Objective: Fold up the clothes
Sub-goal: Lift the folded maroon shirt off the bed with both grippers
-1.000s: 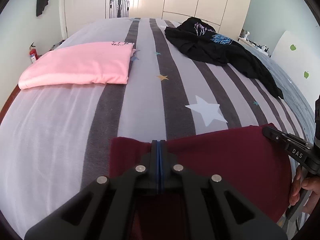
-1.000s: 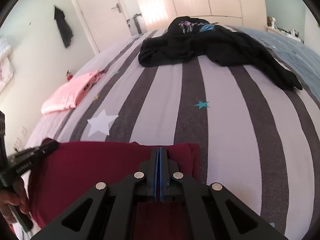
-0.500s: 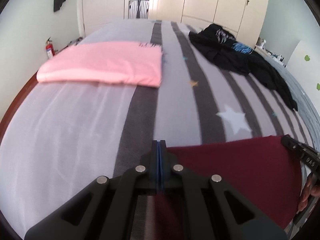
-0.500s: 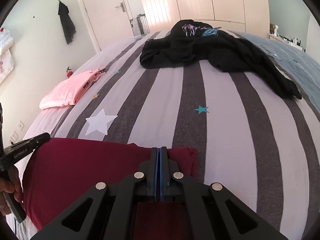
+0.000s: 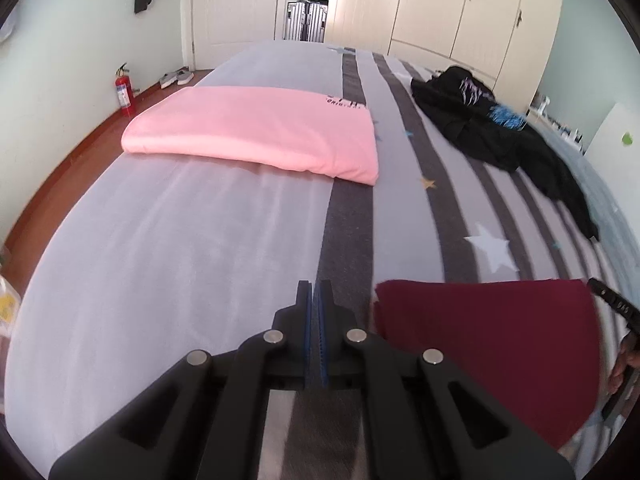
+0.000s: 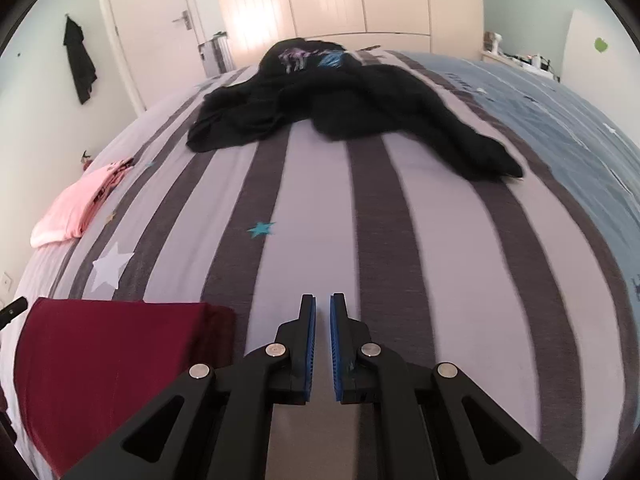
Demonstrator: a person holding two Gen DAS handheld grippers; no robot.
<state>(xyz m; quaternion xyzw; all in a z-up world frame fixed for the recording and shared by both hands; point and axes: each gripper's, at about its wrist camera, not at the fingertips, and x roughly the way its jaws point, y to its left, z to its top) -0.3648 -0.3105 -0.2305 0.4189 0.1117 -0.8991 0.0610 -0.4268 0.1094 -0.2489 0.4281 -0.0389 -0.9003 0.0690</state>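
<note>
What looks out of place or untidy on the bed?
The black garment lies crumpled in a heap near the far end, one part trailing right. The pink garment and maroon garment are folded flat.

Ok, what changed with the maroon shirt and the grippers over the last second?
Both grippers let go of the maroon shirt, which now lies folded on the bed. The left gripper slid off its left side, shut and empty; the right gripper slid off its right side, jaws opening. The pink shirt and black clothes stayed put.
</note>
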